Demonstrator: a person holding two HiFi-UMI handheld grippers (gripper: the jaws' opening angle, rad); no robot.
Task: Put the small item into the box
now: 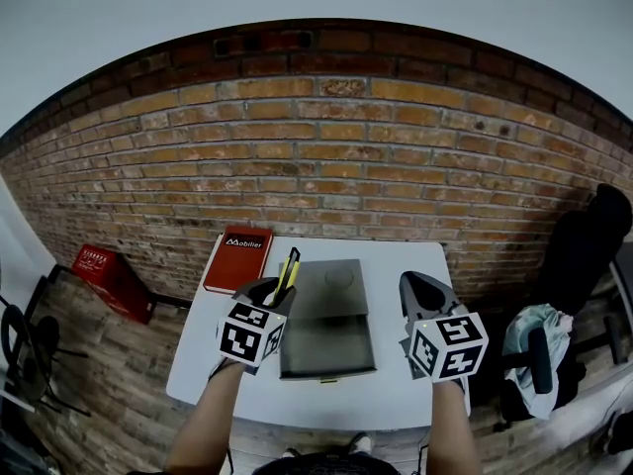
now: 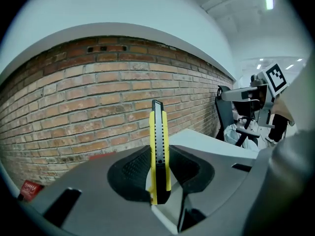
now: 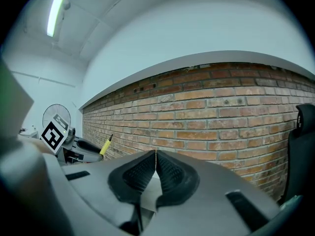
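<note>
Carry step: left claw (image 1: 269,293) pinches yellow cutter (image 2: 159,151) upright; right claw (image 3: 155,156) pressed together, empty. Next: move it rightward over the box (image 1: 327,372), prob. lid open, lower, release.

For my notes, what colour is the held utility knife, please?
Yellow and black utility knife; clearest in left gripper view.

The word "Mobilier" is printed in white on the cover of a red book (image 1: 237,261) lying at the far left corner of the desk (image 1: 396,396). White print is carried on the side of a red crate (image 1: 112,280) on the floor, but it is too small to be read. Black-and-white square code markers, without letters or numbers, are borne by the cube (image 1: 251,335) of the left tool (image 1: 277,290) and by the cube (image 1: 448,345) of the right tool (image 1: 417,285).
</note>
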